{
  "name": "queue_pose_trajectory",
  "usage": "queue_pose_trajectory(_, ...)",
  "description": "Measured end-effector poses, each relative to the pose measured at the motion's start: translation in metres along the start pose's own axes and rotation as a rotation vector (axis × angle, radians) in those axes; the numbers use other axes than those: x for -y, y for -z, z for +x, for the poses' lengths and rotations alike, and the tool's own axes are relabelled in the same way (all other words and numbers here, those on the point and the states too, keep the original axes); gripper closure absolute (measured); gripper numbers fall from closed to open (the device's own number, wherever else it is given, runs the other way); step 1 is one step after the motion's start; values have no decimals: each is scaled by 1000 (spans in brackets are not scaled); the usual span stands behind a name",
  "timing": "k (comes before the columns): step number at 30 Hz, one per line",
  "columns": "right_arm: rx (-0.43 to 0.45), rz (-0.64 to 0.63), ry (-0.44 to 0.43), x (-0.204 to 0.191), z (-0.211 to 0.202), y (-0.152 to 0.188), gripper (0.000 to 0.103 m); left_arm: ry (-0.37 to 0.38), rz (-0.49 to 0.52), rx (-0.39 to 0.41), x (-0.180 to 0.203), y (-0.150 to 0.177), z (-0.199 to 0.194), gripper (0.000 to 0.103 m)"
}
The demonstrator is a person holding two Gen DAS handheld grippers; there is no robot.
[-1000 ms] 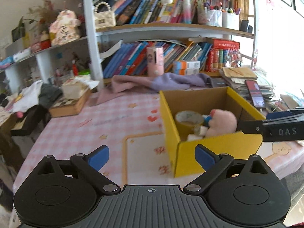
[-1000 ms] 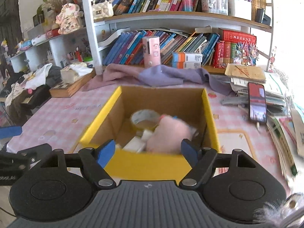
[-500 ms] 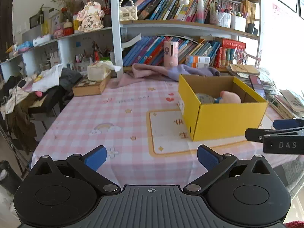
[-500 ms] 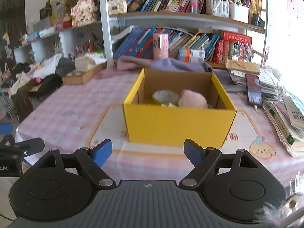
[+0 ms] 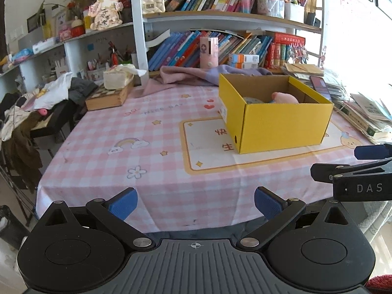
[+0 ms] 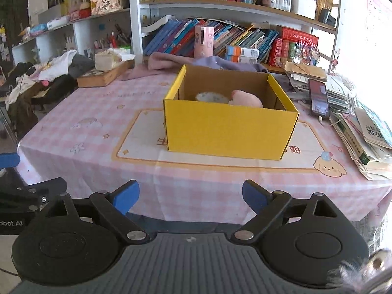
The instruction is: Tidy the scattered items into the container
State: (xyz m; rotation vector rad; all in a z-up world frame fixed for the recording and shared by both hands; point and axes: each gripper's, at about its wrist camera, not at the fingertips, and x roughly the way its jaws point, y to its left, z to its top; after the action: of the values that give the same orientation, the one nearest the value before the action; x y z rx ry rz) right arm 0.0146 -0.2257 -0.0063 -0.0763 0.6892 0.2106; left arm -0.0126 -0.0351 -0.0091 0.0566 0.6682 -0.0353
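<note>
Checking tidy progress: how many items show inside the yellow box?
2. A tape roll lies at the back left of the yellow box; a pink plush toy sits to its right. The near wall may hide more.

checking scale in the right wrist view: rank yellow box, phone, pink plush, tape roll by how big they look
1. yellow box
2. phone
3. pink plush and tape roll: both partly hidden by the box wall, too close to rank.

Bright daylight floods in from the right, washing out that edge in both views. Fisheye bending curves the white bookshelf posts. Focus looks sharp, perhaps softer toward the corners.
</note>
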Motion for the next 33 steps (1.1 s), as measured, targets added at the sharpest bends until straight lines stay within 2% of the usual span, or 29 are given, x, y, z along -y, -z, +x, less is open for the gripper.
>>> queue_pose_trajectory(33,-57,-24,-25,-7,0,6,9,27,-48,-91,-5,11,2,1)
